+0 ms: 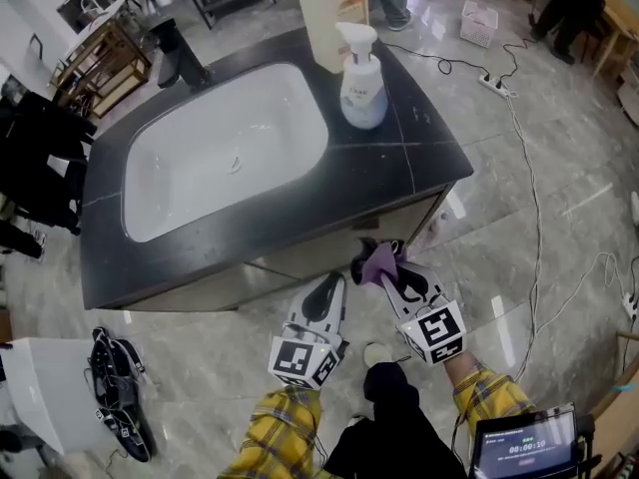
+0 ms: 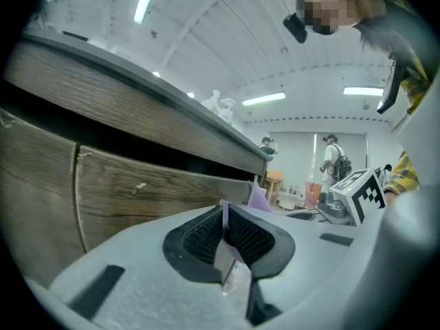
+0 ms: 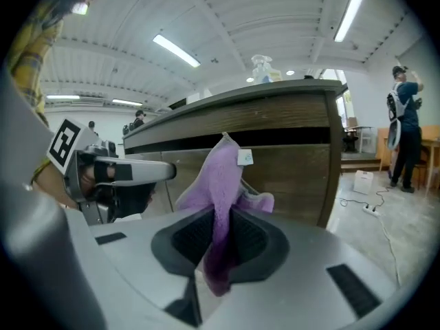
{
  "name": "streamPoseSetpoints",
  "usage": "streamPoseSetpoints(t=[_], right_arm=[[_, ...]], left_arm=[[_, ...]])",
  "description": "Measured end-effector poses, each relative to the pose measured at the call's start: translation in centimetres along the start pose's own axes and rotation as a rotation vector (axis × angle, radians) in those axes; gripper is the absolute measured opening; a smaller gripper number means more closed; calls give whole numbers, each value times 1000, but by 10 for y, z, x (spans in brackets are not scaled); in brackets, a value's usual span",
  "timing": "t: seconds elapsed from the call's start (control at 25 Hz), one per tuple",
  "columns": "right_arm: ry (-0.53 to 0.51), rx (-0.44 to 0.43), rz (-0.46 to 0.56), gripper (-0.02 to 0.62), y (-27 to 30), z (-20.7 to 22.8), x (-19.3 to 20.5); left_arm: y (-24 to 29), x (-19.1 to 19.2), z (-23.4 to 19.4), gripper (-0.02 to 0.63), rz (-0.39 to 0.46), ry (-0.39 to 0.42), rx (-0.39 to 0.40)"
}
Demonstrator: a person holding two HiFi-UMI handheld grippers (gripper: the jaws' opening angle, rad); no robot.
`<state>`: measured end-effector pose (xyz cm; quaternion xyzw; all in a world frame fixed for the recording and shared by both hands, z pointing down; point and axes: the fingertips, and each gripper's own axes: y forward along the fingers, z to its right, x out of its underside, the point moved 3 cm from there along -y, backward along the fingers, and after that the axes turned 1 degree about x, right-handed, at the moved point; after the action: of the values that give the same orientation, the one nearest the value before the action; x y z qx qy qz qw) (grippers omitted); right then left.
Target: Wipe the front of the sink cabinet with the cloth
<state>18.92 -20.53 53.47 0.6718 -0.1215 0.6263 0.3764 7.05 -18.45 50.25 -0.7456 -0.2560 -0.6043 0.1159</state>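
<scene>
- You are standing on a glossy grey tiled floor (image 1: 559, 228), with a white power strip (image 1: 494, 85) and its cable lying on it beyond the cabinet.
- You are facing the sink cabinet (image 1: 300, 259). Its wood-grain front is running below the overhanging edge of the dark desk (image 1: 399, 158).
- A white basin (image 1: 230, 158) is sitting sunk in the desk's left part, with a black faucet (image 1: 180, 53) behind it.
- A large white jug (image 1: 329, 13) is standing at the desk's back edge, and a pump bottle (image 1: 362, 83) is standing just in front of it, right of the basin.
- You are holding the left gripper (image 1: 327, 292) low in front of the cabinet, near the right one but apart from it. Its jaws are pressing together. A thin purple sliver is showing in the slit between them, and you cannot tell what it is.
- You are pointing the right gripper (image 1: 394, 272) at the right end of the cabinet front. Its jaws are clamping the cloth (image 1: 377, 261).
- The purple cloth is sticking up out of those jaws in a folded peak, just under the desk's edge. Whether it is touching the wood is not clear.
- A small white tag (image 3: 246, 157) is showing near the cloth's top.
</scene>
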Motion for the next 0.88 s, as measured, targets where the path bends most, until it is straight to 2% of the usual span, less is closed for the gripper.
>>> streamPoseSetpoints(t=[0.2, 0.52, 0.76, 0.88], right_arm=[[-39, -126, -27, 52, 26, -57, 6], [-83, -273, -51, 52, 76, -131, 12], [-119, -305, -73, 51, 108, -155, 16], [-136, -266, -80, 51, 117, -146, 21]], left_arm=[[-46, 2, -29, 9, 4, -1, -111], [-108, 15, -77, 9, 25, -24, -274], [-126, 20, -100, 9, 55, -66, -342], [-125, 26, -102, 9, 54, -71, -343]])
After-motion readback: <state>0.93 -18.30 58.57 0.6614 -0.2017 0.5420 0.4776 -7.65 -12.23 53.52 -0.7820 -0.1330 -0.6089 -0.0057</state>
